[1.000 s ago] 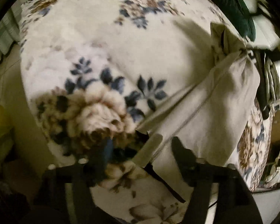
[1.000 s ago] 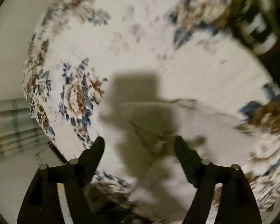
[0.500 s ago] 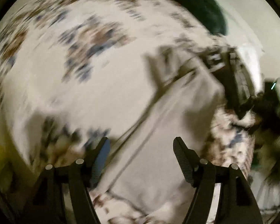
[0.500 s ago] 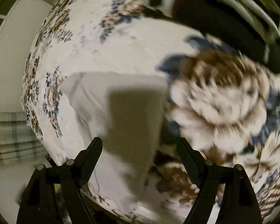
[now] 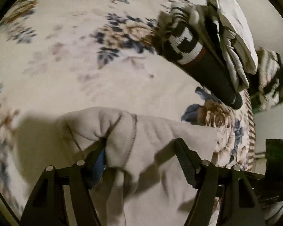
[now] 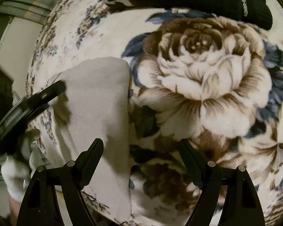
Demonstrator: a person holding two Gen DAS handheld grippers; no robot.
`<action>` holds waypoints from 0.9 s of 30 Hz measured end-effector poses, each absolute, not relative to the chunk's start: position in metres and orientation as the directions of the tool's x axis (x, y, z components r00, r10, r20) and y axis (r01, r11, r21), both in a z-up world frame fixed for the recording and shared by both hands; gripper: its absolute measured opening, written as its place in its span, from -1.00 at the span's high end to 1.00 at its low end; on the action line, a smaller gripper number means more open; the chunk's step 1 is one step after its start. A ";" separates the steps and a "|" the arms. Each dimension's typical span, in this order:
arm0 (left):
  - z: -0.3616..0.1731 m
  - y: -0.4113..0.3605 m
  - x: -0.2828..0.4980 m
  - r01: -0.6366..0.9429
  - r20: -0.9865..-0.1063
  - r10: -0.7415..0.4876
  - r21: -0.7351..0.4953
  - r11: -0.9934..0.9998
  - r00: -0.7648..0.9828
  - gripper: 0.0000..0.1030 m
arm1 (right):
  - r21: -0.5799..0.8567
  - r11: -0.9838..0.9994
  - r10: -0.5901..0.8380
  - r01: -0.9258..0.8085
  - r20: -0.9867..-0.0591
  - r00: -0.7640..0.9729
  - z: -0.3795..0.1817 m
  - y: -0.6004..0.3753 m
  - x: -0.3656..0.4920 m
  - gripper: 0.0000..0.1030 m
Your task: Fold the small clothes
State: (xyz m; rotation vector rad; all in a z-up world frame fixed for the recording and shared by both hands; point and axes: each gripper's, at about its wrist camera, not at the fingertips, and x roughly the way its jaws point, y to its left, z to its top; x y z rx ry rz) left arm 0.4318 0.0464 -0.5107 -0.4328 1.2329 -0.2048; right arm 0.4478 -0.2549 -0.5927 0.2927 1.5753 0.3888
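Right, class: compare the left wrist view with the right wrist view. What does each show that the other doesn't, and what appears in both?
Only the left wrist view shows the stitched seam on the beige garment and the pile of folded clothes, with the open left gripper over the garment.

Only the right wrist view shows the big rose print close up and the open right gripper.

Both show the beige garment, the floral blanket and the dark patterned sock.

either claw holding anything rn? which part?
Neither. Left claw is open with the beige garment bunched against one finger; right claw is open above its edge.
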 end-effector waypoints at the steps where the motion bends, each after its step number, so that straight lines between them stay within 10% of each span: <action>1: -0.513 0.051 0.433 -0.055 -0.833 -0.441 -0.485 0.873 0.334 -0.19 | 0.417 0.908 0.416 -0.039 -0.908 -0.045 -0.597 -0.255 0.449 -0.63; 2: -0.512 0.056 0.433 -0.043 -0.803 -0.491 -0.534 0.844 0.337 -0.08 | 0.415 0.909 0.414 -0.024 -0.909 -0.045 -0.601 -0.254 0.451 -0.63; 4: -0.509 0.073 0.431 -0.051 -0.709 -0.620 -0.671 0.740 0.336 0.75 | 0.430 0.903 0.430 0.011 -0.902 -0.034 -0.607 -0.253 0.454 -0.63; 8: -0.520 0.095 0.428 -0.100 -0.526 -0.785 -0.845 0.525 0.328 0.73 | 0.463 0.884 0.464 0.069 -0.886 -0.005 -0.614 -0.246 0.462 -0.63; 14: -0.550 0.114 0.434 -0.169 -0.519 -0.797 -0.854 0.491 0.309 0.41 | 0.493 0.868 0.492 0.063 -0.870 0.025 -0.616 -0.227 0.482 -0.63; 18: -0.549 0.095 0.445 -0.110 -0.452 -0.837 -0.891 0.441 0.309 -0.38 | 0.520 0.853 0.520 0.028 -0.854 0.031 -0.622 -0.214 0.501 -0.63; 22: -0.549 0.093 0.456 -0.105 -0.486 -0.821 -0.872 0.478 0.300 -0.38 | 0.610 0.791 0.608 0.038 -0.792 0.050 -0.629 -0.204 0.516 -0.23; 27: -0.525 0.085 0.450 -0.006 -0.672 -0.688 -0.716 0.698 0.273 -0.38 | 0.565 0.825 0.565 0.004 -0.824 0.035 -0.635 -0.199 0.522 -0.25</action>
